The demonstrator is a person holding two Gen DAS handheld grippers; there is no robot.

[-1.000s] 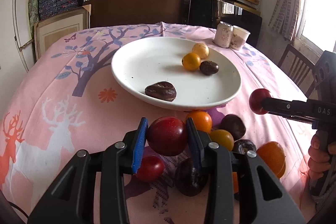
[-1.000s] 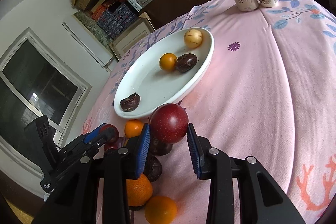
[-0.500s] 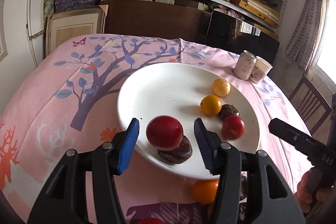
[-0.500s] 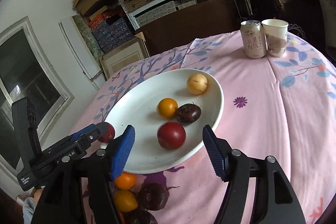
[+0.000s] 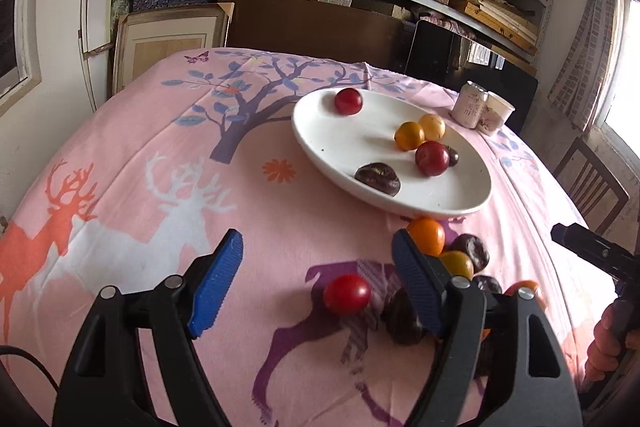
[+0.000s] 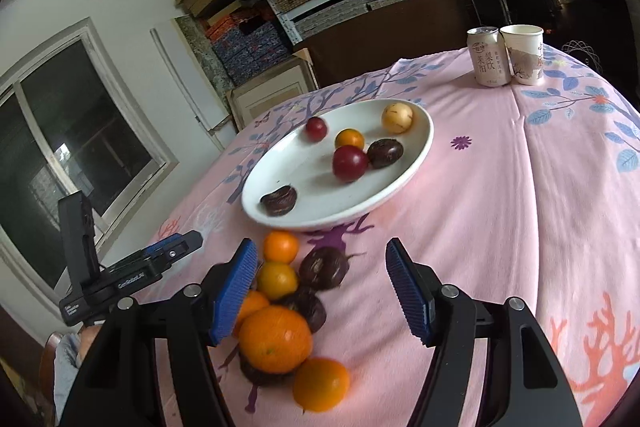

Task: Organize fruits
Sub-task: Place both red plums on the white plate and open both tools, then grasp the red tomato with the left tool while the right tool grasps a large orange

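Fruits: a loose heap of oranges (image 6: pixel 275 341), dark wrinkled fruits and one red fruit (image 5: pixel 346 294) lies on the desk, just in front of the plate; six more already sit in the plate.
Desk: covered by a pink cloth (image 5: pixel 168 147) printed with deer and a tree.
Plate: wide, white and shallow (image 5: pixel 320 143), past the heap. It holds two red fruits (image 5: pixel 431 157), a small orange (image 5: pixel 409 135), a pale yellow fruit (image 5: pixel 432 126) and two dark fruits (image 5: pixel 377 179).
Left hand-held gripper: (image 5: pixel 318 283) jaws apart and just been widening, nothing clamped. The red fruit on the cloth shows between its blue pads, untouched.
Right hand-held gripper: (image 6: pixel 322 293) jaws apart after opening, empty, hanging over the heap.
Far edge: a drink can (image 6: pixel 487 55) and a paper cup (image 6: pixel 522 54) stand side by side, well apart from the plate.
Step in hand: both appear to be between a drop-off and the next pick.
Next move: each should likely lower over one fruit in the heap, close gently, then carry it to a bare part of the plate.
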